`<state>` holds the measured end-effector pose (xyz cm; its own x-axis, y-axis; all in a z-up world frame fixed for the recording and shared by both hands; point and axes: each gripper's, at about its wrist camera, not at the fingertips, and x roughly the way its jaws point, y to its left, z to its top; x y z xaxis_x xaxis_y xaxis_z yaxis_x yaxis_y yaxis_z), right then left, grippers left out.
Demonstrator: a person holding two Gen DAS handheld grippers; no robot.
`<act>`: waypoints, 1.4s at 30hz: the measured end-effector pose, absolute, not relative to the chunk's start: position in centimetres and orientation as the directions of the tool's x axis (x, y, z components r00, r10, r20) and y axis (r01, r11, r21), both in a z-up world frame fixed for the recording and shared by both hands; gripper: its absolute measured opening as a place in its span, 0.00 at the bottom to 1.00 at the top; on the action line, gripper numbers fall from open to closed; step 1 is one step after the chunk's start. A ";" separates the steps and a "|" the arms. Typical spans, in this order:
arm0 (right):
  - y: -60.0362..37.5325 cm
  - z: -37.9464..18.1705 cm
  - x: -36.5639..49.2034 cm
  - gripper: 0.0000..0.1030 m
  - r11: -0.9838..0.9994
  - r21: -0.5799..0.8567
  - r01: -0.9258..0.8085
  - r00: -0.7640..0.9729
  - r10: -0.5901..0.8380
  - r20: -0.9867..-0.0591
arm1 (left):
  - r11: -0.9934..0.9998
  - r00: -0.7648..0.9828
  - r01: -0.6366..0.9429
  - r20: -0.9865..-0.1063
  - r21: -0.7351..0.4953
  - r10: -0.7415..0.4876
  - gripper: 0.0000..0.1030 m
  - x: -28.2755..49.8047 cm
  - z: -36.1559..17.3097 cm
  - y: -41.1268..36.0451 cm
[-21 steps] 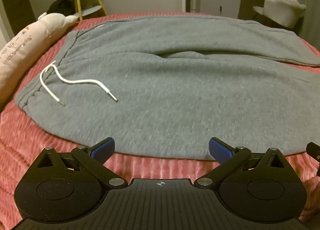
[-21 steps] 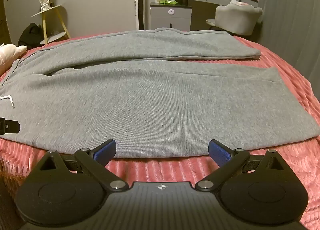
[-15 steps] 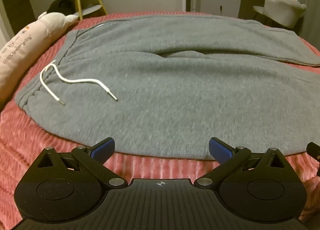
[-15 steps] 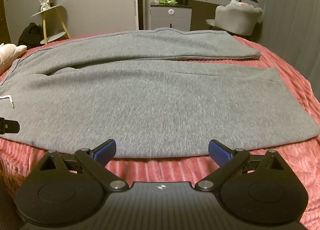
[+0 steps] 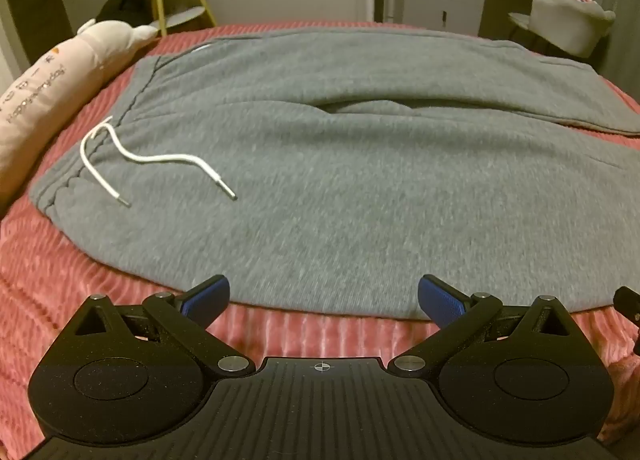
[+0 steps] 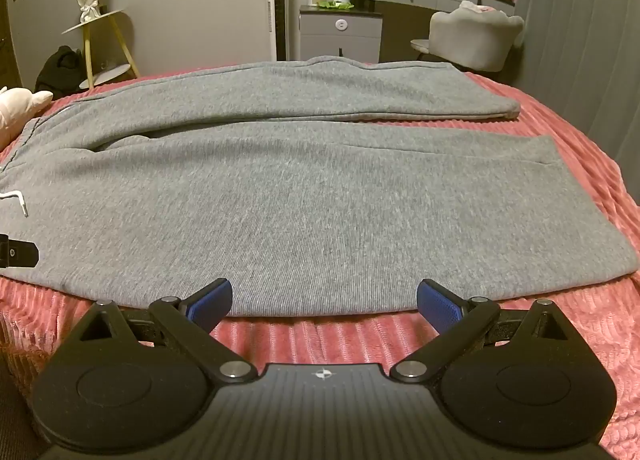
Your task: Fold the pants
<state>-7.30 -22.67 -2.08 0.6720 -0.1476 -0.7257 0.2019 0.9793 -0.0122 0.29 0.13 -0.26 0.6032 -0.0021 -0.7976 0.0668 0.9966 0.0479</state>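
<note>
Almost nothing has moved since the earlier frames: your view of the pants has crept only slightly closer on the left side, and the right side looks the same, so no fold has begun.

The bed [image 6: 580, 164], covered in a ribbed pink plush spread, fills both views. On it the pants [image 6: 320, 200] lie flat: grey, soft fleece knit, waistband to the left and cuffs to the right, the far leg lying along the far side of the near one with a dark gap between them at the crotch. The near edge runs just beyond your fingertips. A long pale cushion [image 5: 52, 84] with printed lettering lies along the bed's left side, near the waistband.

Your left gripper [image 5: 323, 298] has its blue pads wide apart with nothing between them, hanging over the near edge at the hip end. Your right gripper [image 6: 324, 300] is likewise spread and empty, over the near leg's edge.

The white drawstring [image 5: 148, 158], a thin cord with metal tips, curls loosely on the waist and may want tucking in.
</note>
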 end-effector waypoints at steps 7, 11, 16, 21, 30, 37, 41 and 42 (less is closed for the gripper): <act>-22.7 -2.1 -7.3 0.96 0.979 -0.013 0.202 0.672 -0.148 -0.726 | 0.997 0.599 0.063 -0.800 0.046 -0.001 1.00 -0.2 -0.3 0.2; -22.7 -2.1 -7.3 0.96 0.979 -0.013 0.202 0.671 -0.148 -0.726 | 0.997 0.596 0.059 -0.803 0.046 0.002 1.00 0.0 -0.5 0.3; -22.7 -2.1 -7.2 0.96 0.979 -0.012 0.202 0.672 -0.148 -0.726 | 0.997 0.594 0.059 -0.805 0.044 0.000 1.00 0.0 -0.5 0.3; -22.7 -2.1 -7.2 0.96 0.979 -0.012 0.202 0.672 -0.148 -0.726 | 0.997 0.593 0.057 -0.805 0.042 0.000 1.00 0.0 -0.5 0.4; -22.7 -2.1 -7.2 0.96 0.979 -0.012 0.202 0.671 -0.148 -0.726 | 0.998 0.590 0.055 -0.807 0.039 -0.001 1.00 0.0 -0.6 0.3; -22.7 -2.1 -7.2 0.96 0.979 -0.013 0.202 0.671 -0.148 -0.727 | 0.998 0.588 0.054 -0.809 0.036 -0.003 1.00 0.0 -0.6 0.3; -22.7 -2.1 -7.2 0.96 0.979 -0.012 0.202 0.671 -0.148 -0.727 | 0.998 0.585 0.051 -0.811 0.033 -0.003 1.00 0.1 -0.6 0.4; -22.7 -2.1 -7.2 0.96 0.979 -0.012 0.202 0.671 -0.148 -0.727 | 0.998 0.585 0.051 -0.811 0.032 -0.004 1.00 0.1 -0.6 0.4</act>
<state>-7.17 -22.68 -2.10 0.6708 -0.1477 -0.7268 0.2023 0.9793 -0.0123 0.07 0.36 -0.65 0.5848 -0.0036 -0.8112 0.0505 0.9982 0.0320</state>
